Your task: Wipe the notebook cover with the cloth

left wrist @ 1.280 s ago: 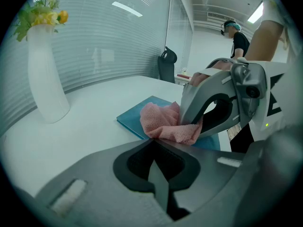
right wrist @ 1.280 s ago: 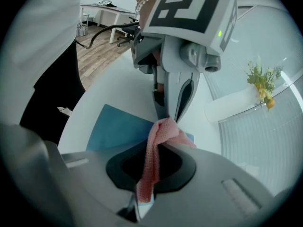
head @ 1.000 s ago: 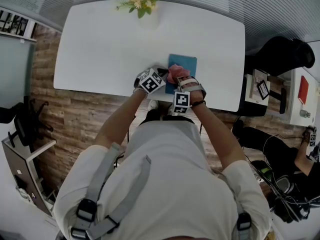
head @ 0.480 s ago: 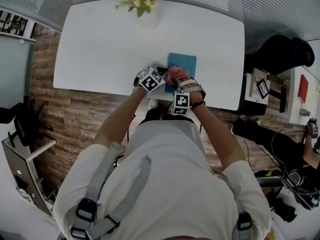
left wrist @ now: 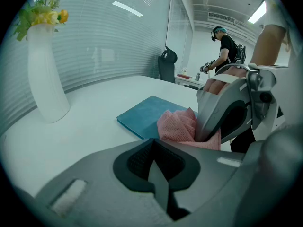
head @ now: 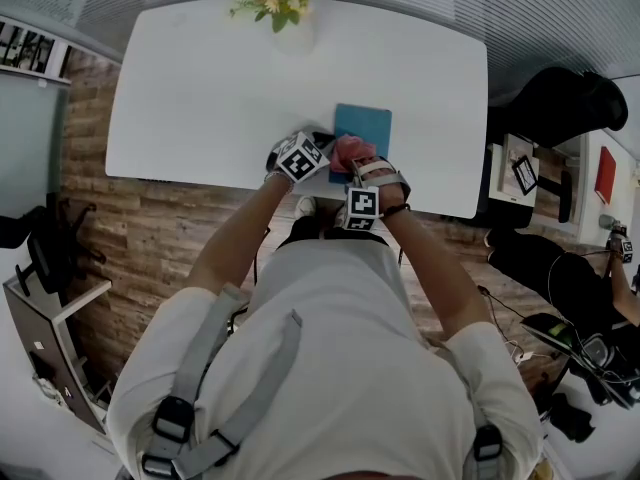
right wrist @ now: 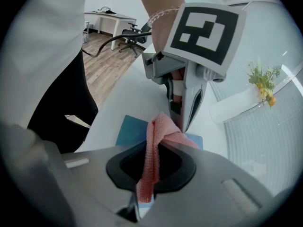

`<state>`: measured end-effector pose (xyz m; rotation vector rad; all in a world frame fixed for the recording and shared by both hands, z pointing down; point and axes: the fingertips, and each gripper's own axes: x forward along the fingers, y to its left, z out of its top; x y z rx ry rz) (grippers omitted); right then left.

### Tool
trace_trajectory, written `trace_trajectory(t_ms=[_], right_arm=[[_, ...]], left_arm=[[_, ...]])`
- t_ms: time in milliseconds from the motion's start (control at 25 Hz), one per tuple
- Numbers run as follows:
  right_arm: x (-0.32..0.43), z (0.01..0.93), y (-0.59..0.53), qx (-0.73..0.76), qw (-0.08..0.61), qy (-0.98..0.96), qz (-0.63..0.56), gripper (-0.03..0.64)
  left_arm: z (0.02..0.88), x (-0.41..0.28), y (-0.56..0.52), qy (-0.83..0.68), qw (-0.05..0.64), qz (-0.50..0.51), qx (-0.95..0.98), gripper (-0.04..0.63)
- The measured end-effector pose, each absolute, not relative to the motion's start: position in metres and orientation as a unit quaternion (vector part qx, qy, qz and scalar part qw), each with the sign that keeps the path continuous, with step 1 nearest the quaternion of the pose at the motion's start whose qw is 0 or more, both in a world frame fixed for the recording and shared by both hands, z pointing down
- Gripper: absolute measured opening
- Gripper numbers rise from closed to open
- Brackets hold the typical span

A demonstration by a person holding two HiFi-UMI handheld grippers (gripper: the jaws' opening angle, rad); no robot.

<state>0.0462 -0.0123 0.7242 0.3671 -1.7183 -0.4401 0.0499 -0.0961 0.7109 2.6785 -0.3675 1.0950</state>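
Fingers of the right gripper (right wrist: 144,193) are closed on a pink cloth (right wrist: 152,145). A narrow strip of the cloth runs down between the two fingers and is pinched there. The rest of the cloth bunches up beyond the fingertips. The bunched part rests on the near end of a teal notebook (head: 366,122), at the edge closest to the person holding the grippers.

Fingers of the left gripper (left wrist: 156,167) are pressed fully together, with nothing between them. This gripper sits just left of the cloth and close beside the right gripper, with its tip by the near left corner of the notebook. Contact between this gripper and the notebook cannot be determined.

Notebook position: flat on the white bench (head: 190,98), cover closed, right of centre and close to the front edge. The far part of the cover is bare.

Other items:
- A tall white vase (left wrist: 43,74) holding yellow flowers (left wrist: 45,15) stands upright at the far edge of the bench, well apart from the notebook.
- A wooden floor (head: 150,238) shows below the front edge of the bench.
- In the left gripper view, a second person (left wrist: 228,44) stands in the background, beyond a dark office chair (left wrist: 166,65).
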Motion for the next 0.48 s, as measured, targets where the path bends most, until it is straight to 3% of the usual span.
trace_trajectory(t_ms=[480], right_arm=[[0.043, 0.726, 0.002, 0.153, 0.614, -0.752, -0.183, 0.006]], left_arm=[[0.712, 0.050, -0.096, -0.126, 0.113, 0.373, 0.912, 0.000]])
